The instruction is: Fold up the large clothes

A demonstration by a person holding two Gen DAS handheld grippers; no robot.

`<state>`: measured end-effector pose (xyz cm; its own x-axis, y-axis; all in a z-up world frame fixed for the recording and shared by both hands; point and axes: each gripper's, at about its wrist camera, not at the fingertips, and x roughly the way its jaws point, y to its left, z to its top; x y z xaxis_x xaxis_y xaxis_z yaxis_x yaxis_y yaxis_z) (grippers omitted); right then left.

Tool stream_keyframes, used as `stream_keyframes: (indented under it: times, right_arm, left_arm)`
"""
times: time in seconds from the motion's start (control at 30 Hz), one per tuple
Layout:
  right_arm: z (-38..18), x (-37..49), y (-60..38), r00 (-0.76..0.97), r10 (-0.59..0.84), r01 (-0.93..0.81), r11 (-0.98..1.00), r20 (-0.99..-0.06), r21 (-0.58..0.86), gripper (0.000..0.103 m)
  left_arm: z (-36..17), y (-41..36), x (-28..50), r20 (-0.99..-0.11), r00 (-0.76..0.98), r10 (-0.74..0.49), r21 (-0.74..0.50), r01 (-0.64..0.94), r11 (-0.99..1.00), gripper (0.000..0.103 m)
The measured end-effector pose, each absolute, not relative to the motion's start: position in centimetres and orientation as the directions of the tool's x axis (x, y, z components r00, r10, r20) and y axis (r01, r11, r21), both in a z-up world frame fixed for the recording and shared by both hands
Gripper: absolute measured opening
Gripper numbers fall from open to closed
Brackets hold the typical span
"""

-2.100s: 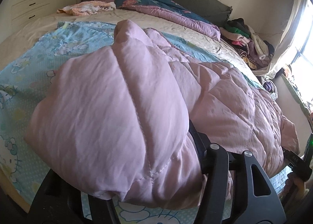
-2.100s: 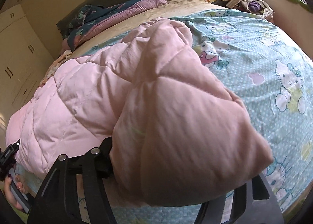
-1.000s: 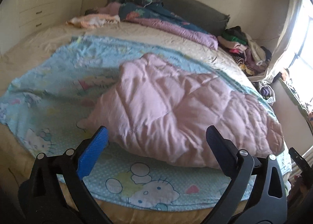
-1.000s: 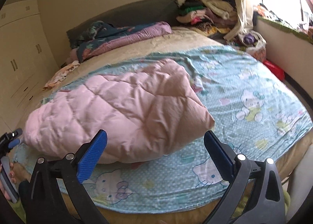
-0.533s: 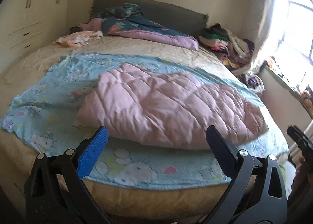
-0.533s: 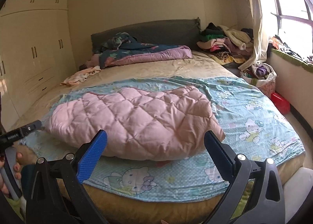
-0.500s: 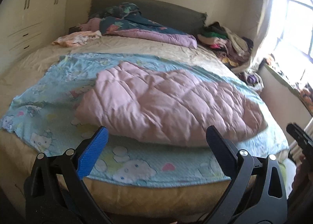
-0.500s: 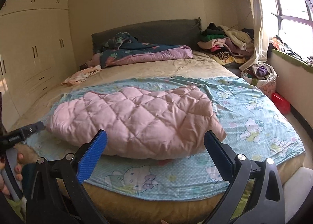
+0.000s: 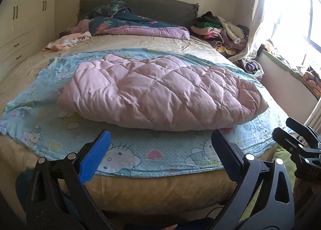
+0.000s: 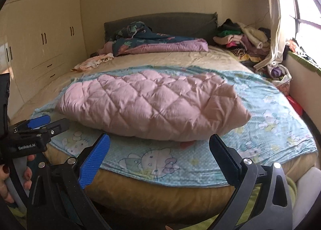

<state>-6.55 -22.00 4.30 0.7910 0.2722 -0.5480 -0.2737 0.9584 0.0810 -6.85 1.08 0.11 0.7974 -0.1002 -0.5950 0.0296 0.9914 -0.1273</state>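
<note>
Change: both grippers have let go of the pink jacket (image 9: 160, 91) and pulled back past the bed's foot.
Left gripper (image 9: 160, 145): spread, empty.
Right gripper (image 10: 159, 145): same.
Jacket: folded on the blue sheet (image 9: 128, 153).
Room: bed (image 10: 160, 195) — wardrobe (image 10: 40, 49) left, clothes pile (image 10: 240, 39) by the window.

daylight pours in from the window (image 9: 297, 15) at right, blown out to white glare; the left stays dimmer; fisheye bends edges, corners go black.

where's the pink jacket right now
The pink jacket lies folded on the blue cartoon sheet at the bed's near end, centred in both views, ahead of both open tools.
</note>
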Motion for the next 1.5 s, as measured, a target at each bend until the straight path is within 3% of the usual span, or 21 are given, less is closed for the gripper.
stream_keyframes:
  times: [1.5]
  right_arm:
    - [4.02, -6.55, -21.78, 0.780, 0.281, -0.275, 0.957, -0.559, 0.096, 0.099]
  left_arm:
    - [-0.02, 1.61, -6.86, -0.597, 0.798, -0.086, -0.117, 0.019, 0.993, 0.094]
